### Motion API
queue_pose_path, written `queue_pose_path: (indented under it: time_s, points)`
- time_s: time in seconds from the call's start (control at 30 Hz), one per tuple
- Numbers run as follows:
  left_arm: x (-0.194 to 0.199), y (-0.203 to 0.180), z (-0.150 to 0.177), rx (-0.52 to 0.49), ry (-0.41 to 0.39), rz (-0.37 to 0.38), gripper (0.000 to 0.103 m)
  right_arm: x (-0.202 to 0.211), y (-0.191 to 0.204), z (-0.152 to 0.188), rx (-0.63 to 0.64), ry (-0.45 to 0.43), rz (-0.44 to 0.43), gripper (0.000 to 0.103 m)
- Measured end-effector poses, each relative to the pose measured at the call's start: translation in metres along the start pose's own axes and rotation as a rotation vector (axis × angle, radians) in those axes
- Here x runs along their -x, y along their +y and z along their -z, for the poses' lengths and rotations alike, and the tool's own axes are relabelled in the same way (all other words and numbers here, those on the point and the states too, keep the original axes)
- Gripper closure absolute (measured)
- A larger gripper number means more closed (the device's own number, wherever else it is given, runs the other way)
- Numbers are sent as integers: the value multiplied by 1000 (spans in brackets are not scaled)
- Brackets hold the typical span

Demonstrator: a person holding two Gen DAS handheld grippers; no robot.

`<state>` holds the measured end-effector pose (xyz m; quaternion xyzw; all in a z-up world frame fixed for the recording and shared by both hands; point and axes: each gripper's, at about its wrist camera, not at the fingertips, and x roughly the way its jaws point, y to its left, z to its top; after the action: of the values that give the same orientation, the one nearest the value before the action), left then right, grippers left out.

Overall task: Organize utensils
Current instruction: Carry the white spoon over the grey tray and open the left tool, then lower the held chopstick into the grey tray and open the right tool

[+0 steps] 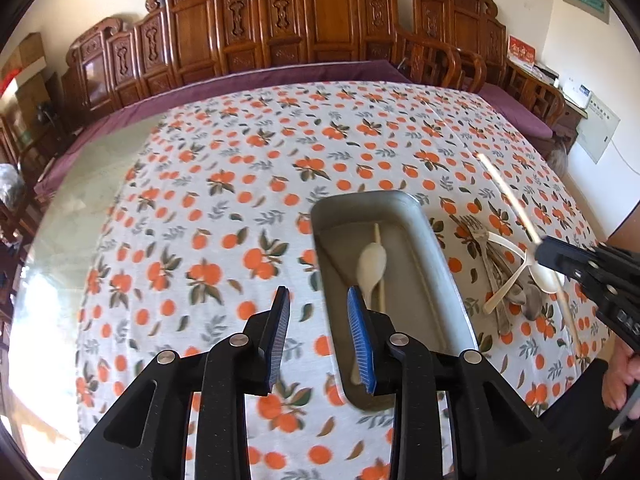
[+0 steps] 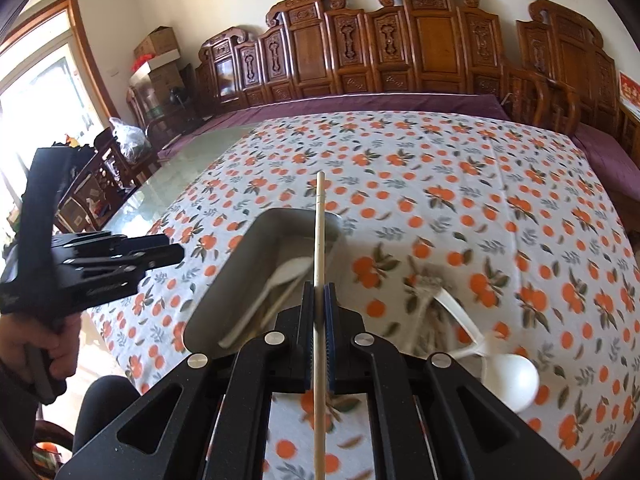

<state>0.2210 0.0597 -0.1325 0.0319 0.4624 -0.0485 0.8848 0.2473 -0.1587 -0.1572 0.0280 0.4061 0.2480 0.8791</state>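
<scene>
Right gripper (image 2: 319,312) is clamped on a wooden chopstick (image 2: 319,240) pointing to 12 o'clock over the metal tray (image 2: 240,264). Left gripper (image 1: 318,334) gapes wide, holding nothing.

I am looking at a tabletop (image 1: 72,184) whose glass surface is showing bare along its left side, while a white cloth (image 1: 240,168) printed with oranges and leaves is covering the rest. A long metal tray (image 1: 440,248) is lying straight on the cloth, with a white spoon (image 1: 372,264) and a single chopstick (image 1: 378,240) sitting inside it. Just right of the tray, a loose heap of utensils (image 1: 504,276) is resting on the cloth: metal forks, metal spoons and white plastic spoons, all overlapping
</scene>
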Motion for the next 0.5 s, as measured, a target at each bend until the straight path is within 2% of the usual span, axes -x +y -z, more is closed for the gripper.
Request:
queue_pose_path:
  time_s: [0.1,0.17,0.27,0.43,0.5]
  points:
    - [6,12,7,14,-7,8,68,-16,13,-7,7,14,-1,97]
    - [9,19,12,29,-7,16,58,-26,21,-11,10,23,-1,97]
    - [10,31,24,48,-11,22,50,-42,31,-17,15,34,-5,97]
    - [12,43,39,50,-20,9,39,-70,46,-23,8,59,-11,97]
    - [10,48,44,57,-18,11,38,-80,50,-22,10,69,-6,97]
